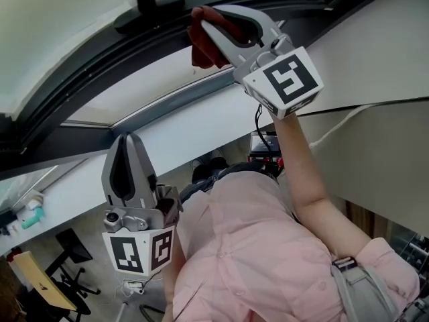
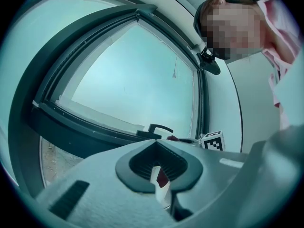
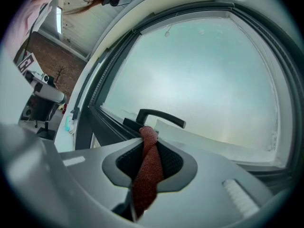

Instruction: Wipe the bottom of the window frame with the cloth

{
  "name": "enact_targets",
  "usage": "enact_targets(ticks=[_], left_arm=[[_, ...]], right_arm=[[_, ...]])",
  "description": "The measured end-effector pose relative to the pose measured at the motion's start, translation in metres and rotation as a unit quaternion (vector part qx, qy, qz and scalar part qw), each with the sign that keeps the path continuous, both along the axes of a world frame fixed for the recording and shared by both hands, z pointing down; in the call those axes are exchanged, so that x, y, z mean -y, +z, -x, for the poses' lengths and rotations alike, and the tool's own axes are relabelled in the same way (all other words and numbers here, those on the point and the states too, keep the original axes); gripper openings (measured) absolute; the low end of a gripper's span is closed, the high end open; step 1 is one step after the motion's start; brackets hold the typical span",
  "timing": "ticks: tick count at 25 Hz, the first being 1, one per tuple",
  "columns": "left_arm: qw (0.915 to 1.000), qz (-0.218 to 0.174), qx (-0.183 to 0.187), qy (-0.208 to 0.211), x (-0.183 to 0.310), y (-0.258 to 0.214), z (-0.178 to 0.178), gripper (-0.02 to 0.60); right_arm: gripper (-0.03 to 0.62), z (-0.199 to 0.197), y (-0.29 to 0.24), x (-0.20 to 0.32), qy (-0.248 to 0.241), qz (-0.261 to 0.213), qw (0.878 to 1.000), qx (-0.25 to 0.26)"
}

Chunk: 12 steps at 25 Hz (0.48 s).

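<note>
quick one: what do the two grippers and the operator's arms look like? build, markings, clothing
The left gripper and right gripper are both light grey, with long tapering jaws lined by dark ribbed pads. Each carries a white cube with black square markers: left cube, right cube. A dark cable hangs below the right cube. The person wears a pink short-sleeved shirt.

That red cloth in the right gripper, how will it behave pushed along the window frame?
Probably floppy: the cloth bunches into a twisted rope between the right gripper's jaws. Its coarse knit likely grips rather than slips. Being limp, it may fold over against the frame.
</note>
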<state>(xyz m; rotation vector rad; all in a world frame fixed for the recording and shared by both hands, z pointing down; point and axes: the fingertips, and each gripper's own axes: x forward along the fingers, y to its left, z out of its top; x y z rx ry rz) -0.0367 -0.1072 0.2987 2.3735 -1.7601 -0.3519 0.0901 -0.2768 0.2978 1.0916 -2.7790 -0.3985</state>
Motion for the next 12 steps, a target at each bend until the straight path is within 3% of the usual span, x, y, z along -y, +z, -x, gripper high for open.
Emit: enact_targets(ticks=[12], left_arm=[[1.0,-0.004,-0.004,-0.001,-0.0025,-0.0023,-0.0041,-0.002]], right_arm=[[0.069,-0.0005,0.0006,-0.0002,-0.007,-0.001,1.0,-0.015]])
